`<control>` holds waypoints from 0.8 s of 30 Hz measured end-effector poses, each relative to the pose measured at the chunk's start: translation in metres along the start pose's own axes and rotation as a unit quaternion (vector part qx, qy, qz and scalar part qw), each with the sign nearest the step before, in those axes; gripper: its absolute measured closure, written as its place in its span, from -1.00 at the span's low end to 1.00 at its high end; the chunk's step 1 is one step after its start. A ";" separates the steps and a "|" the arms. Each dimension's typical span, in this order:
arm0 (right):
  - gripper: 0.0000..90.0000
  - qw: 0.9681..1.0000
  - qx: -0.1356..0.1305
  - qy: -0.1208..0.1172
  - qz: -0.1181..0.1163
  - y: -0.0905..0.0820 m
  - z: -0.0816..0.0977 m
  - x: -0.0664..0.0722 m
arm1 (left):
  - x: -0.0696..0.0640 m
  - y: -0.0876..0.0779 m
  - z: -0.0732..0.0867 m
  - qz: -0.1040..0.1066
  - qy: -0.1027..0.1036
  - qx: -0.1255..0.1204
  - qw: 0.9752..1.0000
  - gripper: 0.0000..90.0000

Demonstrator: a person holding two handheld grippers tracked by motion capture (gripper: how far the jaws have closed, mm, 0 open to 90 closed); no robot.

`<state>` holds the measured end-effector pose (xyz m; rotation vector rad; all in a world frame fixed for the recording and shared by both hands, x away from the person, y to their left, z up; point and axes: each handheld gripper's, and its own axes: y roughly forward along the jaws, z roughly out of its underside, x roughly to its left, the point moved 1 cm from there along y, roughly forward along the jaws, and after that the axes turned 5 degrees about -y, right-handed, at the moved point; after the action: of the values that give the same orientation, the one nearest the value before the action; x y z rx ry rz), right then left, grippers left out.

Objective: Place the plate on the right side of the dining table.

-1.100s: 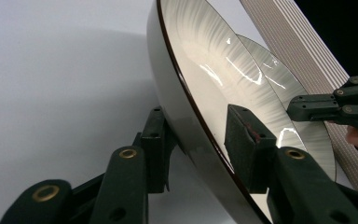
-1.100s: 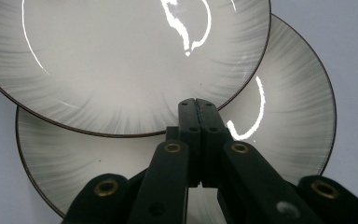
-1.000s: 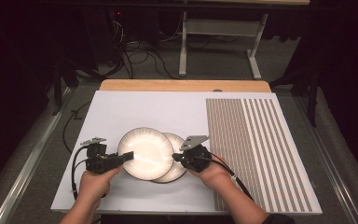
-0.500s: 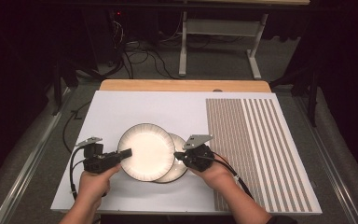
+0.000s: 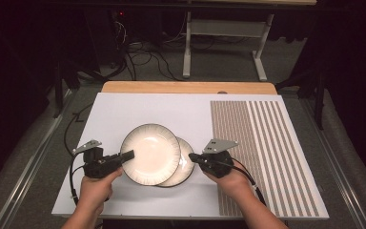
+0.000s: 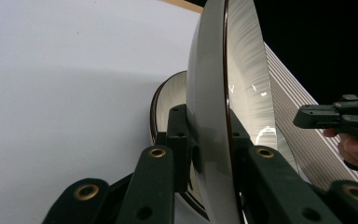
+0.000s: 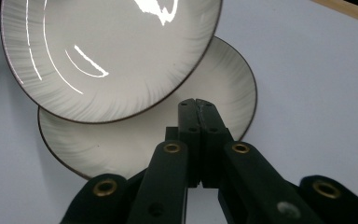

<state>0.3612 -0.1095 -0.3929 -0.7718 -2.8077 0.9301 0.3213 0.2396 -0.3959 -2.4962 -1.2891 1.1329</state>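
Observation:
Two cream plates with dark rims overlap on the white board (image 5: pixel 124 114). My left gripper (image 5: pixel 127 156) is shut on the left rim of the upper plate (image 5: pixel 150 153), having just closed on it. In the left gripper view the upper plate (image 6: pixel 214 93) stands edge-on between the jaws of my left gripper (image 6: pixel 208 119), with the lower plate (image 6: pixel 170 93) behind it. The lower plate (image 5: pixel 186 164) lies flat, half covered. My right gripper (image 5: pixel 193 157) is shut and empty, just off that plate's right rim. In the right gripper view, my right gripper (image 7: pixel 198 103) points at the lower plate (image 7: pixel 223 79), under the upper plate (image 7: pixel 107 51).
A brown-and-white striped mat (image 5: pixel 262 152) covers the board's right part. A wooden strip (image 5: pixel 190 87) runs along the far edge. Cables (image 5: pixel 138 62) and a table frame (image 5: pixel 224 47) lie on the dark floor beyond. A cable (image 5: pixel 72 171) trails from the left gripper.
My right gripper has drawn back to the right, away from the plates. The left gripper has stayed at the upper plate's left rim.

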 end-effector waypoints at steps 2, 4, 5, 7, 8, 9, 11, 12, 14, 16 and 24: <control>1.00 1.000 -0.005 0.005 0.005 -0.008 0.004 -0.003 | -0.001 0.000 0.000 -0.001 0.006 -0.006 1.000 0.75; 1.00 1.000 -0.008 0.009 0.011 -0.016 0.008 -0.005 | -0.002 -0.001 0.000 0.000 0.010 -0.012 1.000 0.76; 0.99 1.000 -0.010 0.012 0.014 -0.021 0.010 -0.006 | -0.003 -0.001 -0.001 -0.002 0.015 -0.014 1.000 0.76; 0.98 1.000 -0.010 0.014 0.018 -0.025 0.013 -0.007 | -0.004 -0.001 -0.001 -0.005 0.021 -0.019 1.000 0.77; 0.93 0.999 -0.014 0.016 0.031 -0.037 0.018 -0.010 | -0.005 -0.002 -0.001 -0.007 0.028 -0.023 0.999 0.77; 0.92 0.999 -0.015 0.017 0.036 -0.040 0.020 -0.011 | -0.006 -0.002 -0.001 -0.008 0.034 -0.025 0.999 0.77; 0.86 0.998 -0.019 0.022 0.047 -0.052 0.026 -0.013 | -0.007 -0.003 -0.001 -0.008 0.039 -0.027 0.999 0.77; 0.82 0.998 -0.022 0.025 0.052 -0.056 0.028 -0.014 | -0.007 -0.003 -0.001 -0.008 0.043 -0.030 0.999 0.77; 0.69 0.997 -0.030 0.034 0.069 -0.067 0.034 -0.017 | -0.009 -0.004 -0.001 -0.013 0.057 -0.034 0.998 0.78; 0.60 0.995 -0.039 0.040 0.085 -0.076 0.039 -0.019 | -0.010 -0.005 -0.001 -0.016 0.070 -0.041 0.997 0.78; 0.08 0.988 -0.072 0.063 0.119 -0.103 0.051 -0.018 | -0.009 -0.012 0.000 -0.023 0.100 -0.064 0.993 0.78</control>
<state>0.3200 -0.2160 -0.3733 -1.1624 -2.7370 0.6833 0.3101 0.2407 -0.3864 -2.5764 -1.3937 0.7909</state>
